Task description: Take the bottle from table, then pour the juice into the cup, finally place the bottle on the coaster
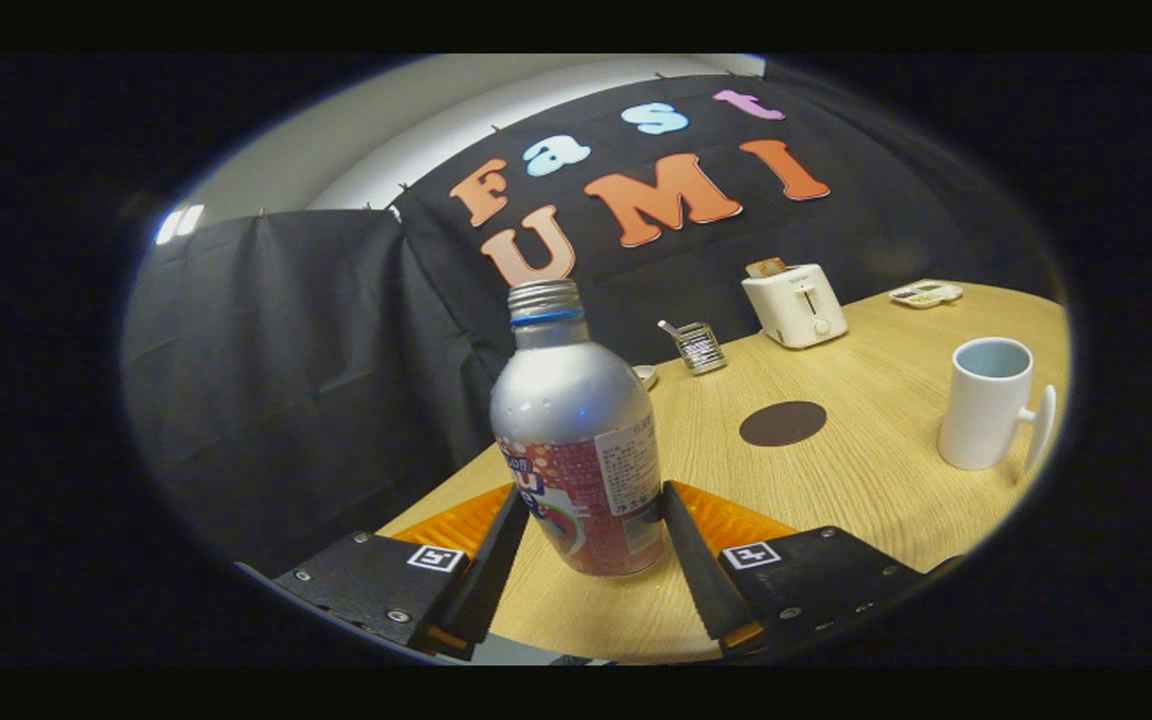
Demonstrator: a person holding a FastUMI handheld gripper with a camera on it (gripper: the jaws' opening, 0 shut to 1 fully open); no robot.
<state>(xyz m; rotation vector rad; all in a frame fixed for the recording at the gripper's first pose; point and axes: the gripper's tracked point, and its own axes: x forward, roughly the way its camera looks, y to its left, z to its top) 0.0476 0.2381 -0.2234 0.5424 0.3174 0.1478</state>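
Observation:
A silver aluminium bottle (576,440) with a red and white label and a bare threaded neck stands upright between my fingers. My gripper (596,490) is shut on it, both fingers pressing its lower label part from left and right. Whether its base touches the wooden table (866,490) or hangs just above it, I cannot tell. A dark round coaster (782,423) lies flat on the table beyond the right finger. Further right stands a white cup (986,405) with its handle turned right, and no liquid shows inside it.
A white toaster (796,305) with a slice in it stands at the back of the table. A small metal can (701,347) and a little dish (646,375) sit left of it. A flat white tray (926,293) lies at the far right edge.

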